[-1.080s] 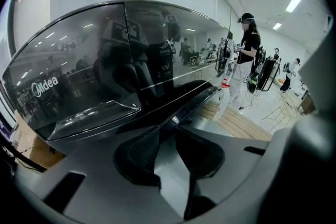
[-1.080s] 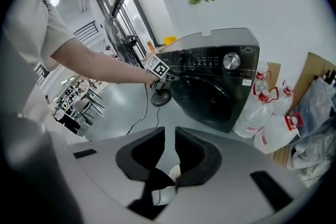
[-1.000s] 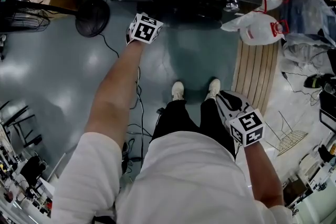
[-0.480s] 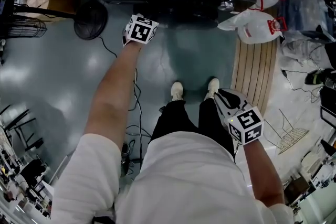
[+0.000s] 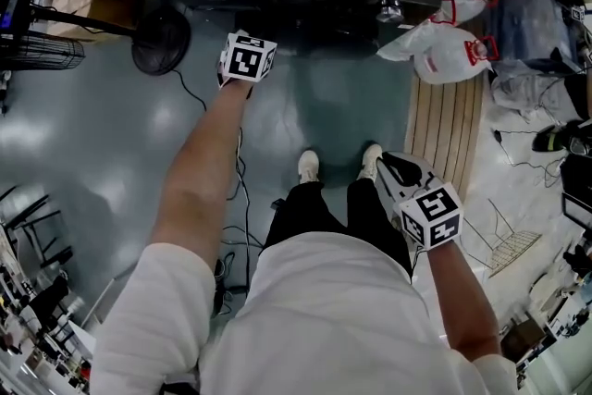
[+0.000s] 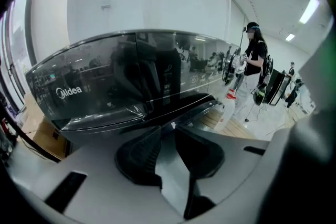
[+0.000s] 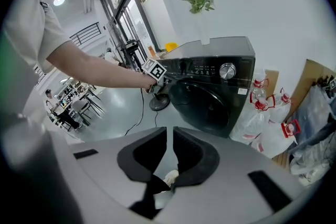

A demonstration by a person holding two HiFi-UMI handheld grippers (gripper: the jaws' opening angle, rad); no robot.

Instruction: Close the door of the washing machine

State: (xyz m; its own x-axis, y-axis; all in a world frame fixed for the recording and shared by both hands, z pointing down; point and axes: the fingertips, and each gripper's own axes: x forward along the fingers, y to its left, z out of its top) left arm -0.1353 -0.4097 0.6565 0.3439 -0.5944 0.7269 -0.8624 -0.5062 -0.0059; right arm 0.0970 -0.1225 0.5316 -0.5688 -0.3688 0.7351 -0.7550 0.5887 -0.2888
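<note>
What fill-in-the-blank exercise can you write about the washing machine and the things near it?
1. The brand name on the washing machine reads ___.
2. A green plant stands on ___ of the machine.
3. The white bags beside it have ___ handles.
Missing words: Midea; top; red.

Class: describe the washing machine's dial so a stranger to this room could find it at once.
Find the dark front-loading washing machine against the white wall. Above its round door runs a control panel. The dial sits near that panel's right end as you face it: the only round, silvery knob on the dark strip.
</note>
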